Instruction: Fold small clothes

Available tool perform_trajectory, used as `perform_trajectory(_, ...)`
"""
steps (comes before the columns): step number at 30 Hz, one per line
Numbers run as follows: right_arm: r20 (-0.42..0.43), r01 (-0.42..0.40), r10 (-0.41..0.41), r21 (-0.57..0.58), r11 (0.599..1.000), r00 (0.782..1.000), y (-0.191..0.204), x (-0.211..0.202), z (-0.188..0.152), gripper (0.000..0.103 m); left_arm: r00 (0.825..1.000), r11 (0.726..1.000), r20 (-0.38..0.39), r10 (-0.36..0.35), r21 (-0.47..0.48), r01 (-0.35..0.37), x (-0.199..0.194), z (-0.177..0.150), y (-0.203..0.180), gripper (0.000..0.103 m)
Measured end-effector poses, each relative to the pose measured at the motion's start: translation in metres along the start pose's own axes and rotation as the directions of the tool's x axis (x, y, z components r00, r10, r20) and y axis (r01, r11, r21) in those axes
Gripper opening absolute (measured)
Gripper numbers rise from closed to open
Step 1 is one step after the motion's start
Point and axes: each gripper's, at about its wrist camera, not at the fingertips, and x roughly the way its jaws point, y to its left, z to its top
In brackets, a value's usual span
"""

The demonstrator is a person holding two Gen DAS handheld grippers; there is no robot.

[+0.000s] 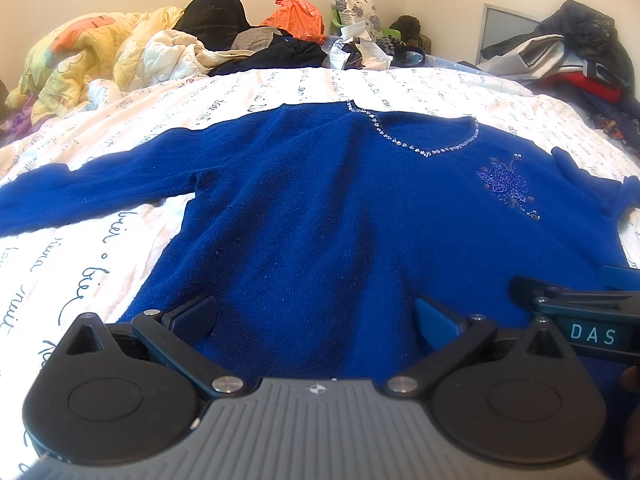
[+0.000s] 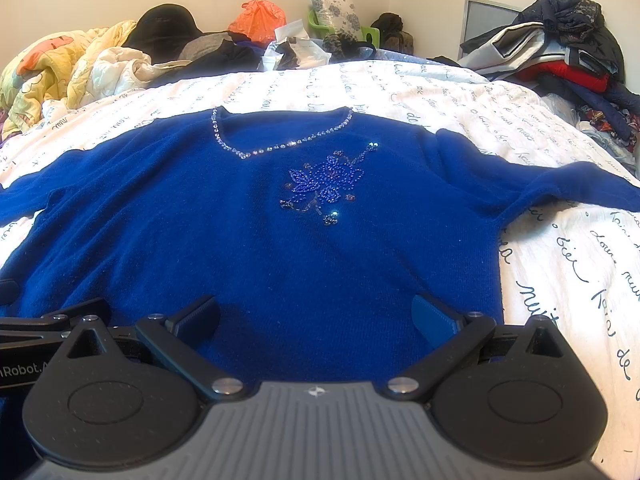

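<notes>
- Left wrist view: the blue knit sweater (image 1: 320, 208) lies flat, front up, across the middle of the bedspread (image 1: 100, 272), sleeves spread toward its side edges. The left gripper (image 1: 316, 318) hangs wide open over the hem, holding nothing.
- Right wrist view: the right gripper (image 2: 316, 316) is equally spread and empty above the hem. The knit looks soft, limp and light; I'd pinch hem corners or shoulders, avoiding the beaded flower (image 2: 324, 184).

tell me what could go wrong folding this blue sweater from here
1. The rhinestone neckline trim and beaded flower could snag or crease if a fold line crosses them.
2. Both the left gripper and right gripper are open near the hem of the blue sweater; a pinch might also catch the printed bedsheet underneath.
3. The sleeves lie spread wide, the right sleeve rumpled, so folds may come out uneven.
</notes>
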Motion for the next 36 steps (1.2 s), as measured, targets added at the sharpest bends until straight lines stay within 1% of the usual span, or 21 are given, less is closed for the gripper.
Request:
perform_trajectory(24, -0.001, 0.0, 0.0, 0.0, 1.0, 1.0, 0.0, 0.0, 0.0, 0.103, 1.0, 1.0, 0.001, 0.005, 0.002, -0.005, -0.001, 0.0, 0.001, 0.103)
perform_trajectory(26, -0.007, -0.001, 0.001, -0.002, 1.0, 1.0, 0.0, -0.001, 0.0, 0.103, 1.0, 1.0, -0.004, 0.008, 0.012, -0.008, -0.003, 0.001, 0.002, 0.103)
perform_trajectory(29, -0.045, -0.007, 0.006, -0.022, 1.0, 0.999, 0.003, -0.003, 0.005, 0.103, 0.999, 0.999, 0.001, 0.036, 0.032, -0.036, -0.008, 0.005, 0.001, 0.103)
perform_trajectory(31, -0.065, -0.014, 0.011, -0.039, 0.999, 0.998, 0.004, -0.005, 0.011, 0.103, 0.999, 0.998, 0.006, 0.031, 0.049, -0.031, -0.009, 0.011, 0.001, 0.103)
perform_trajectory(34, -0.035, -0.041, 0.039, -0.056, 0.998, 0.999, 0.002, -0.01, 0.024, 0.103, 0.999, 0.997, 0.032, 0.031, 0.064, -0.033, -0.009, 0.028, 0.005, 0.103)
perform_trajectory(36, -0.01, -0.123, 0.123, -0.062, 0.99, 0.992, -0.003, -0.012, 0.04, 0.103, 0.999, 0.997, 0.043, 0.019, 0.078, -0.023, -0.003, 0.045, 0.008, 0.103)
